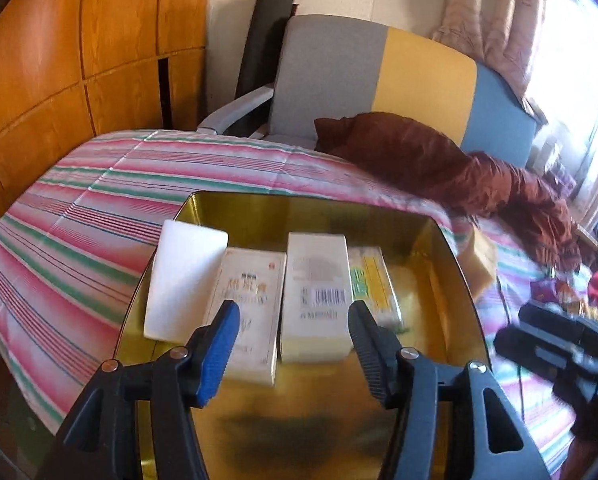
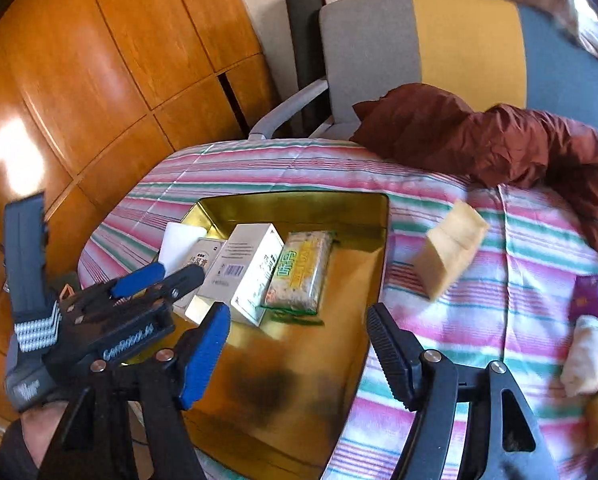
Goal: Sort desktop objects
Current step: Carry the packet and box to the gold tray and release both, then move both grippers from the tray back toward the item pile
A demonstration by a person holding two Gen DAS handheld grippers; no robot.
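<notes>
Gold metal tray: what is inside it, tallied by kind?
Inside the gold metal tray:
Plain white flat box: 1
White printed cartons: 2
Green-and-yellow clear plastic packet: 1
Total: 4

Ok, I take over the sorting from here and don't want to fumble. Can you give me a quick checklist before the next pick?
1. Left gripper free: ok, open, nothing between its fingers.
2. Right gripper free: ok, open and empty.
3. Gold tray has room: ok, its near part is bare.
4. Items in the tray settled: ok, barcode box and green-yellow packet lie side by side.
5. Next item clear to grasp: ok, tan box lies alone on the striped cloth.
6. What is in the purple packet: cannot tell, at the edge and blurred.
</notes>
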